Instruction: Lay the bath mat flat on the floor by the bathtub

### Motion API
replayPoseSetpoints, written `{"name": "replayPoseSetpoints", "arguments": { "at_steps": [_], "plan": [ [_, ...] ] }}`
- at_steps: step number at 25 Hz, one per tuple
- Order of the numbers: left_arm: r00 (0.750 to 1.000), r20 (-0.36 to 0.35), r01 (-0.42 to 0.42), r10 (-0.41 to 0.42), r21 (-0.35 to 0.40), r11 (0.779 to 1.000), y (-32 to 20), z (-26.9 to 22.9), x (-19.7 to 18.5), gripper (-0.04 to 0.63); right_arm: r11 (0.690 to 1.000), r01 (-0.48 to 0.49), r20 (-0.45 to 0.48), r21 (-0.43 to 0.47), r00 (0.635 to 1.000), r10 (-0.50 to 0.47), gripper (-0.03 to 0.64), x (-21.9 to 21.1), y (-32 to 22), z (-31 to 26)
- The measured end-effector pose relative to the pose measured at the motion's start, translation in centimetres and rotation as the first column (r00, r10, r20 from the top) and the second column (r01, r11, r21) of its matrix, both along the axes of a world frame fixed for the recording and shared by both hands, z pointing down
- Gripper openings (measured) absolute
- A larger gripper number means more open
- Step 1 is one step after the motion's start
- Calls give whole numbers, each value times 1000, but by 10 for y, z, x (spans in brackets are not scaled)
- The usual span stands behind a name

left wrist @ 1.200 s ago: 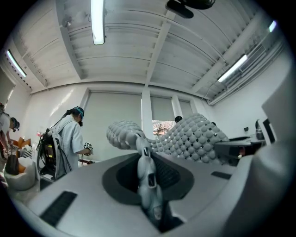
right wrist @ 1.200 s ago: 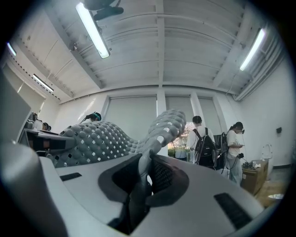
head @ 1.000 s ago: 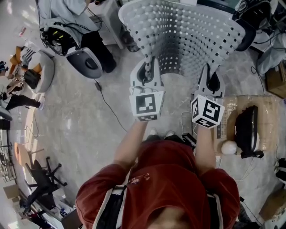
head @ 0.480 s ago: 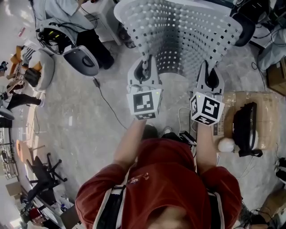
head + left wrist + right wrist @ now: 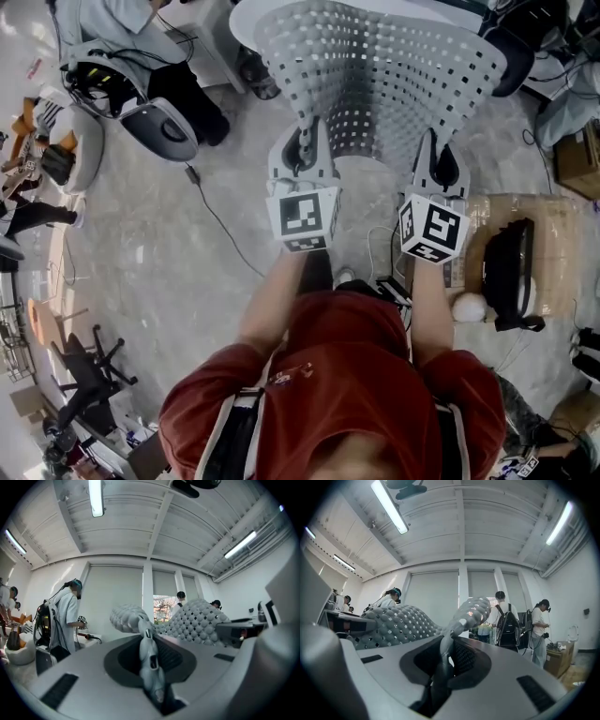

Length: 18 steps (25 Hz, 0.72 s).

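Note:
The bath mat (image 5: 375, 75) is a light grey rubber sheet full of small square holes. It hangs spread out in the air in front of me, above the floor. My left gripper (image 5: 302, 150) is shut on the mat's near left edge, and my right gripper (image 5: 441, 164) is shut on its near right edge. In the left gripper view the mat's edge (image 5: 149, 660) is pinched between the jaws and the bumpy sheet (image 5: 192, 623) bulges ahead. The right gripper view shows the same pinch, with the mat (image 5: 398, 620) curving off to the left.
Marble-like floor (image 5: 169, 253) lies below. A person with gear and a white helmet-like unit (image 5: 159, 127) stands at the upper left, and a cable (image 5: 220, 220) trails across the floor. A cardboard sheet with a black device (image 5: 511, 272) lies at the right. Several people stand farther off.
Both grippers and the mat have shifted slightly up in the head view, and the floor items have slid left and up. The grips are unchanged.

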State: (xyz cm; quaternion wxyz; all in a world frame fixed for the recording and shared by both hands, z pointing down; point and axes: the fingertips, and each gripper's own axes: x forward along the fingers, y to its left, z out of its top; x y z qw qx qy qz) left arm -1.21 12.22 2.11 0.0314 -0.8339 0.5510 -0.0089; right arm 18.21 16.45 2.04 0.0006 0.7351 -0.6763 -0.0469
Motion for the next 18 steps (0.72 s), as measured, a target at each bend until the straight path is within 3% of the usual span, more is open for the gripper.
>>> {"name": "replayPoseSetpoints", "arguments": {
  "at_steps": [10,18],
  "plan": [
    [1000,-15,1,-1,-27,1000,-67,9,-19,57,1000,-6,-10,-17,1000,5,49,-18,-69,4],
    [999,-32,19,-21,-49,999,-121,17,-56,57,999,6,-13,-50,1000,-6,49,-50,-123,13]
  ]
}}
